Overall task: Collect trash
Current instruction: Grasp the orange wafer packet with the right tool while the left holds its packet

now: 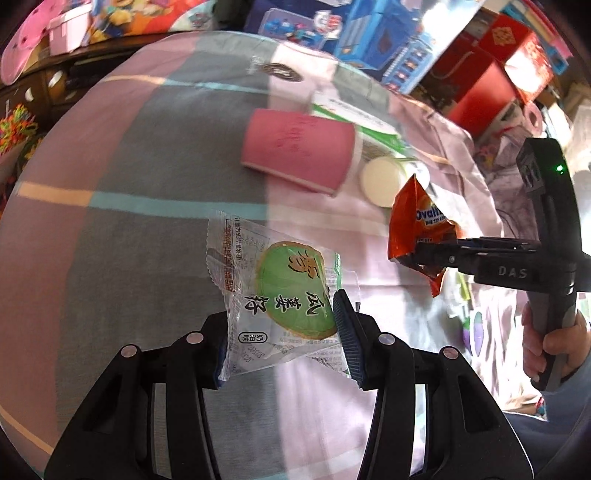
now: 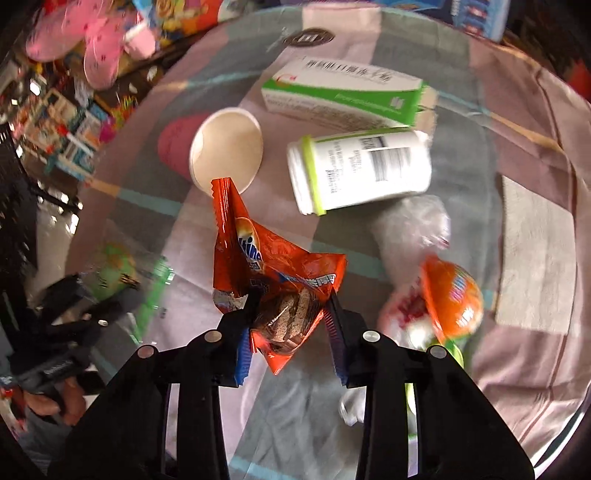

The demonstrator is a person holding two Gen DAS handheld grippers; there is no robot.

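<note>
A clear wrapper printed with a green round cake [image 1: 284,291] hangs above the striped cloth [image 1: 147,184], and my left gripper [image 1: 284,339] is shut on its lower part. My right gripper [image 2: 291,306] is shut on an orange Ovaltine snack wrapper [image 2: 273,266] with brown biscuit showing at the jaws. In the left wrist view that orange wrapper [image 1: 417,229] is held off the cloth by the right gripper [image 1: 436,254], with a person's hand [image 1: 554,343] on its handle. The right wrist view shows the left gripper [image 2: 74,295] blurred at the left edge.
On the cloth lie a pink paper cup [image 2: 225,147] on its side, a white bottle with a green ring [image 2: 358,170], a green-and-white box [image 2: 343,96], a clear plastic bag [image 2: 413,225], an orange round packet [image 2: 450,291] and a grey napkin [image 2: 535,251]. Toy boxes [image 1: 369,33] crowd the far edge.
</note>
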